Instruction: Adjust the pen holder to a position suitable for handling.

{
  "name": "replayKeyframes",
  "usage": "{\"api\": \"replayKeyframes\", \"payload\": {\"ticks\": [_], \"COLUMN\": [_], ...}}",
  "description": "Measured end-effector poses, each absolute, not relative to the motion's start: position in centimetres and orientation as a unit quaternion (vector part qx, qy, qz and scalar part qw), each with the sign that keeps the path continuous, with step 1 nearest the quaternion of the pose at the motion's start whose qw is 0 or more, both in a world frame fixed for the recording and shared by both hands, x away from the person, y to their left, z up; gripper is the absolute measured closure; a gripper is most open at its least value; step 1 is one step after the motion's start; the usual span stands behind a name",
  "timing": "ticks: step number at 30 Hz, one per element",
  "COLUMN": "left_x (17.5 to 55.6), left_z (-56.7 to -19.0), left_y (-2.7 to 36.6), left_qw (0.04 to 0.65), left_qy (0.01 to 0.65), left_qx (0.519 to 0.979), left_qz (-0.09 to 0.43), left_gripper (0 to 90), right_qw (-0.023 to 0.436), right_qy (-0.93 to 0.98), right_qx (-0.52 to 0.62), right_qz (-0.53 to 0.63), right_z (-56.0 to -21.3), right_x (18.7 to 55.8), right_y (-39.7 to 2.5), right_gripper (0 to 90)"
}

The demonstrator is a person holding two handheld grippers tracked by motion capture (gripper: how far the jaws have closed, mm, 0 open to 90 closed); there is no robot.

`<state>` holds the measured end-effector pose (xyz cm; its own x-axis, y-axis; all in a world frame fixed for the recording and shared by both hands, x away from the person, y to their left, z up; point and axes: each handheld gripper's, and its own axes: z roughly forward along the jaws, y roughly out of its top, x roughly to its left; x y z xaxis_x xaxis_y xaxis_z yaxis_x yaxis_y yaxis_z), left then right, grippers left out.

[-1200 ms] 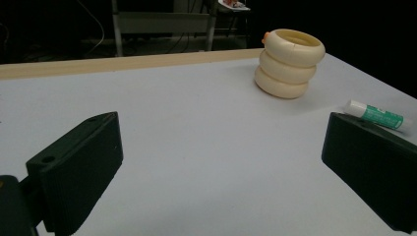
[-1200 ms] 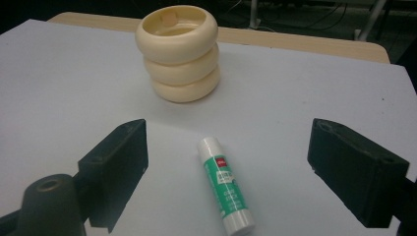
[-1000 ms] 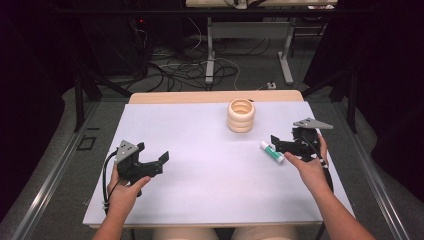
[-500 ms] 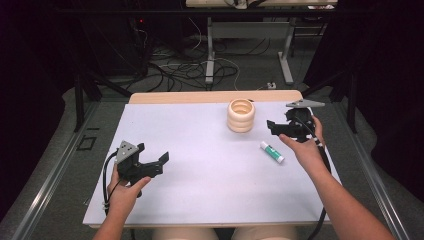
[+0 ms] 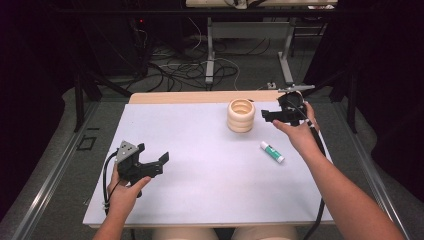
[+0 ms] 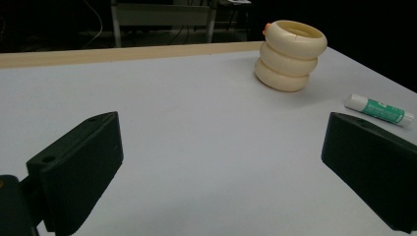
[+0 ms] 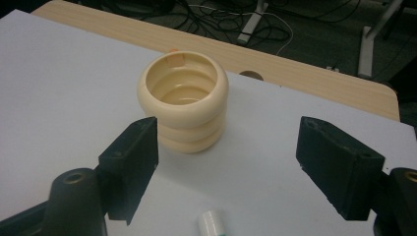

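Both the left gripper (image 5: 156, 165) and the right gripper (image 5: 267, 116) are held wide open and empty, the right one just right of the cream ribbed cup (image 5: 241, 115), with the glue stick (image 5: 271, 151) lying nearer.

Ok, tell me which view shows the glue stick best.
The left gripper view: the glue stick lies whole on the white mat, its green label visible. The high view shows it small, right of the ribbed cup. The right gripper view catches only its white end at the bottom edge.

ribbed cream cup (image 5: 241, 115): 1 | glue stick (image 5: 271, 151): 1 | table (image 5: 200, 200): 1
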<state>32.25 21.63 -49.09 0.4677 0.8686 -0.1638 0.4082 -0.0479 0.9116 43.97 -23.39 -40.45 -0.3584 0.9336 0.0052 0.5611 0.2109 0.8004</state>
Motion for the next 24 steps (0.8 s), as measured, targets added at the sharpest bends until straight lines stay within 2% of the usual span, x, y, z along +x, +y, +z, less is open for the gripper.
{"api": "replayKeyframes", "payload": {"ticks": [11, 24], "left_x": [32.3, 32.5], "left_z": [-49.2, -49.3], "left_y": [21.7, 21.9], "left_qw": [0.509, 0.506], "left_qy": [0.467, 0.469], "left_qx": [0.688, 0.690], "left_qz": [0.221, 0.219], "left_gripper": [2.1, 2.1], "right_qw": [0.249, 0.259], "right_qy": [0.738, 0.734], "right_qx": [0.517, 0.520], "right_qz": [0.355, 0.351], "right_z": [-40.0, -41.1], "right_x": [46.6, 49.2], "right_y": [-22.7, -21.7], "right_gripper": [23.3, 24.3]}}
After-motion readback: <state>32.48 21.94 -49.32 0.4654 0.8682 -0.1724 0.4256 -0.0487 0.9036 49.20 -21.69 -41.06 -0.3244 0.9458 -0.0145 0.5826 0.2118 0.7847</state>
